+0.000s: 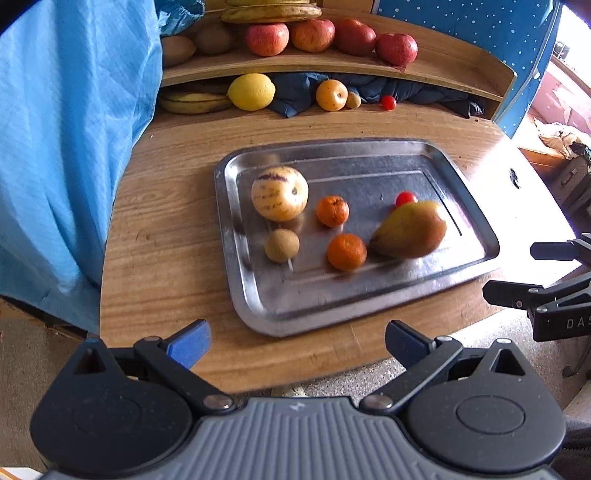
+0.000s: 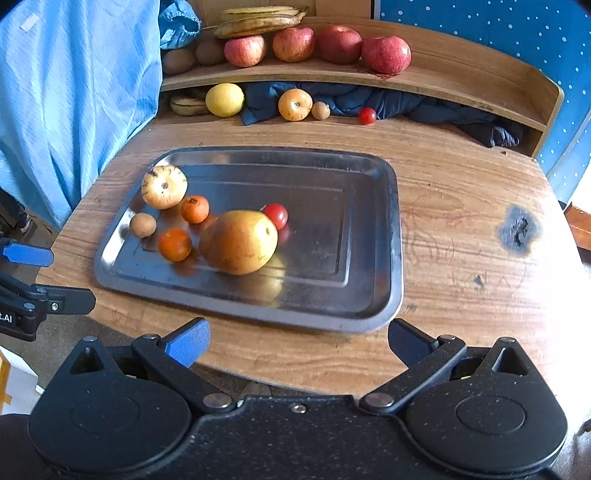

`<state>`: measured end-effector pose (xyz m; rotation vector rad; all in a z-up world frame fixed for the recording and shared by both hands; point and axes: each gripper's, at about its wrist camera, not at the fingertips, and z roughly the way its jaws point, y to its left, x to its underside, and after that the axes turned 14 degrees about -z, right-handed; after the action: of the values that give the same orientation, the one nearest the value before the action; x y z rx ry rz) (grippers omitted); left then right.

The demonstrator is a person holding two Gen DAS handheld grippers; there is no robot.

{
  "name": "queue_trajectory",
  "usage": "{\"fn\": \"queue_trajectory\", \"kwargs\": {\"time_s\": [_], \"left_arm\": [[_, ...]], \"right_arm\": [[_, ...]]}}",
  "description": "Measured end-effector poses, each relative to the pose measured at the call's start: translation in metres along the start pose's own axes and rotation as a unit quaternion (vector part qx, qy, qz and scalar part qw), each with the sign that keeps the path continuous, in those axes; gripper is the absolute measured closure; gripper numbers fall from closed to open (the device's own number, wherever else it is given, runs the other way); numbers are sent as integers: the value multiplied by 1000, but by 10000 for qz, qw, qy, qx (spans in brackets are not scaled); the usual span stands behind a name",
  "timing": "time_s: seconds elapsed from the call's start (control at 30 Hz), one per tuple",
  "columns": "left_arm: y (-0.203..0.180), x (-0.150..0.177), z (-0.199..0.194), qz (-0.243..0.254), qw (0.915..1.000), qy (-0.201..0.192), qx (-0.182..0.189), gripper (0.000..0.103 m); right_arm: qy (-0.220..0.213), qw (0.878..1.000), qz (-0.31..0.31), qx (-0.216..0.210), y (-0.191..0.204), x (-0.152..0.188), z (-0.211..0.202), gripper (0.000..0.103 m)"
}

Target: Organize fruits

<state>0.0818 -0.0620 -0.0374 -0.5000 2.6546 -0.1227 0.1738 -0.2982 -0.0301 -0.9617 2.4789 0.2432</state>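
Observation:
A steel tray lies on the round wooden table. On it rest a pale striped melon-like fruit, two small oranges, a small brown fruit, a pear and a cherry tomato. My left gripper hovers open at the table's near edge, in front of the tray. My right gripper is open too, just right of the left one. Both hold nothing.
A wooden shelf at the back carries several apples, bananas and brown fruits. Below it lie a lemon, a yellow-orange fruit, a small brown fruit, a cherry tomato, bananas and dark cloth. Blue fabric hangs at left.

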Motion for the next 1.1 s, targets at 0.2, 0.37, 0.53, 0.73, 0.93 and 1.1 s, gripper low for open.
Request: {"fn": "queue_trajectory", "kwargs": {"time_s": [0.2, 0.37, 0.53, 0.73, 0.93, 1.1], "left_arm": [[-4, -20, 8, 109, 9999, -24, 10, 1], [-4, -40, 11, 104, 9998, -114, 109, 1], [-1, -61, 16, 47, 9997, -178, 184, 1], [2, -82, 23, 74, 9992, -250, 299, 1], [6, -101, 30, 136, 9986, -316, 397, 0], [14, -119, 39, 180, 9981, -324, 488, 0]], "right_arm": [[-12, 9999, 99, 46, -8, -14, 9, 1], [-55, 9998, 182, 109, -16, -27, 16, 1], [-75, 9995, 246, 167, -23, -38, 23, 1], [-119, 9990, 318, 278, -28, -53, 30, 1], [-200, 9981, 400, 423, -29, -68, 36, 1], [-289, 9967, 504, 572, -27, -81, 42, 1]]}}
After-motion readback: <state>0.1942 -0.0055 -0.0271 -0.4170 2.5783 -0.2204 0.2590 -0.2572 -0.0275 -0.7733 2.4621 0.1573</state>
